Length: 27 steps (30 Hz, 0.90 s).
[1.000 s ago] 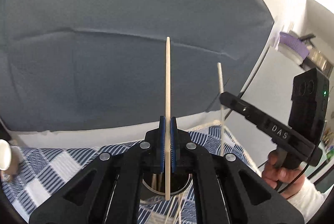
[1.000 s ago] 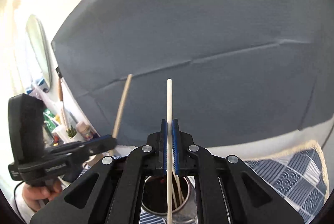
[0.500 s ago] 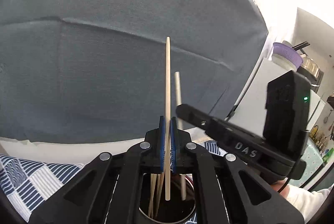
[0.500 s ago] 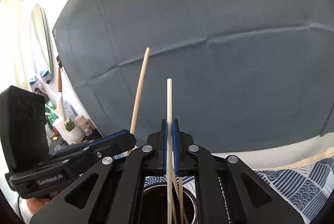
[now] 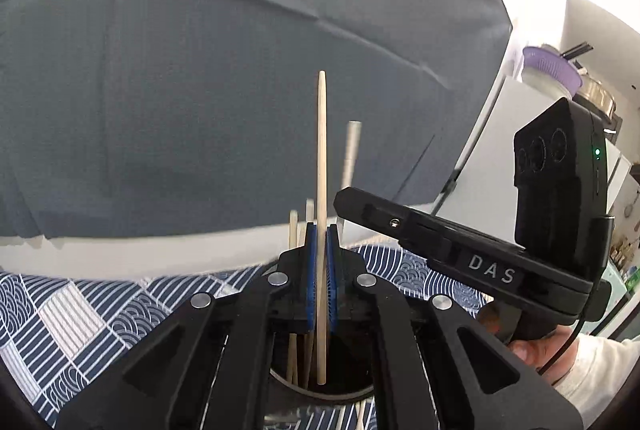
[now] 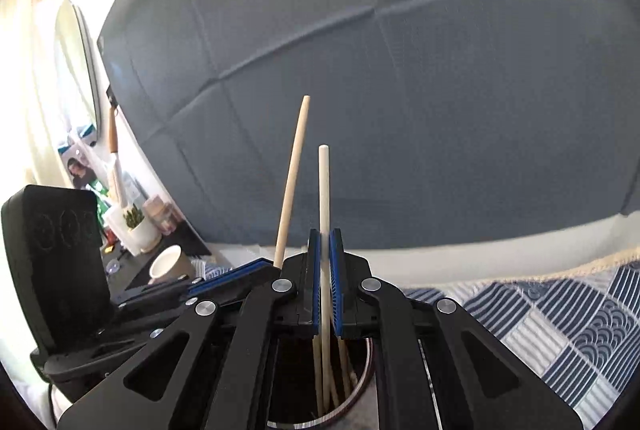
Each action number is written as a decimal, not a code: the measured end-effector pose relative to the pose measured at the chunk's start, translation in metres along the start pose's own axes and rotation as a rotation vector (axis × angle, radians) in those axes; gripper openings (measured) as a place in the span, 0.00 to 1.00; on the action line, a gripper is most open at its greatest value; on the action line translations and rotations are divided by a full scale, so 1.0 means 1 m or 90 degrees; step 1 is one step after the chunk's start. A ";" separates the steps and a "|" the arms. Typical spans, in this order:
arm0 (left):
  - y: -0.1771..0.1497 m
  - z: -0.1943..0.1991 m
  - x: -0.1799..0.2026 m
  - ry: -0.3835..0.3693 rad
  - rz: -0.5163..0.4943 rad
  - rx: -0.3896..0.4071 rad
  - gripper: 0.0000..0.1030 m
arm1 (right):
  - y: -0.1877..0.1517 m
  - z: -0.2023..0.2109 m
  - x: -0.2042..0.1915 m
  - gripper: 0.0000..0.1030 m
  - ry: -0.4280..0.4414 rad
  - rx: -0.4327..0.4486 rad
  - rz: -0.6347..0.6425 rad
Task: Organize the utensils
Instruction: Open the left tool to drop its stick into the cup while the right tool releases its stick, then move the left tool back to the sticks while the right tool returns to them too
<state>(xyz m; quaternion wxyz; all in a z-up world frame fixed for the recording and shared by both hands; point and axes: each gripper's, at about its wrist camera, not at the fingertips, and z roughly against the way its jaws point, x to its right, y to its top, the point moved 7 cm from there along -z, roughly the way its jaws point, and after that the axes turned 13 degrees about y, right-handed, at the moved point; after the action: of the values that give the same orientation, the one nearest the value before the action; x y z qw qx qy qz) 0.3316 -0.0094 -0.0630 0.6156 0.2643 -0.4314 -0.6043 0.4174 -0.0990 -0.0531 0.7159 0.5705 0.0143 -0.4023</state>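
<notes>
My left gripper (image 5: 321, 282) is shut on a pale wooden chopstick (image 5: 322, 157) held upright, its lower end down inside a round metal holder (image 5: 320, 388) under the jaws. My right gripper (image 6: 325, 286) is shut on a white chopstick (image 6: 324, 189), also upright, lower end in the same holder (image 6: 360, 402). Several other chopsticks (image 6: 340, 374) stand in the holder. In the left wrist view the right gripper's fingers (image 5: 384, 220) come in from the right with the white chopstick (image 5: 352, 153). In the right wrist view the left gripper's fingers (image 6: 224, 280) and its wooden chopstick (image 6: 292, 181) appear at left.
A blue and white patterned cloth (image 5: 80, 314) covers the table (image 6: 560, 322). A grey cushioned backrest (image 5: 200, 89) fills the background. A person's hand (image 5: 532, 354) grips the right tool. A cup (image 6: 168, 264) and a small potted plant (image 6: 136, 226) stand on a side surface at left.
Both grippers have come down toward the holder and closer together. The chopsticks' lower ends now sit deeper in the holder, and the standing chopsticks rise beside the jaws.
</notes>
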 end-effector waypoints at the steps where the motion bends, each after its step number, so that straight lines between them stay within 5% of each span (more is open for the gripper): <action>1: -0.002 0.000 0.000 0.002 -0.002 -0.004 0.05 | -0.004 0.001 -0.001 0.05 -0.001 -0.005 0.000; 12: -0.018 0.017 -0.004 0.030 -0.018 -0.034 0.05 | -0.034 0.008 -0.010 0.08 -0.018 -0.055 0.014; 15: -0.017 0.025 -0.006 0.039 -0.013 -0.036 0.19 | -0.033 0.015 -0.013 0.08 -0.025 -0.058 0.022; 18: -0.017 0.037 -0.014 0.051 0.000 -0.031 0.48 | -0.031 0.023 -0.018 0.09 -0.034 -0.060 0.028; 20: -0.018 0.044 -0.020 0.064 0.002 -0.031 0.65 | -0.030 0.030 -0.019 0.17 -0.042 -0.060 0.024; 21: -0.019 0.047 -0.024 0.075 0.004 -0.034 0.74 | -0.030 0.033 -0.019 0.28 -0.043 -0.057 0.022; 25: -0.030 0.059 -0.041 0.108 0.022 -0.061 0.92 | -0.032 0.047 -0.020 0.67 -0.067 -0.051 0.014; 27: -0.037 0.062 -0.047 0.121 0.029 -0.076 0.94 | -0.036 0.053 -0.017 0.83 -0.094 -0.056 0.004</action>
<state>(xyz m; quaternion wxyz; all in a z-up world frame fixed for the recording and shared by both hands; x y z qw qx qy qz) 0.2647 0.0441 -0.0739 0.6816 0.2735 -0.3404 -0.5872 0.3613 -0.1343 -0.0551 0.7407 0.5071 -0.0224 -0.4401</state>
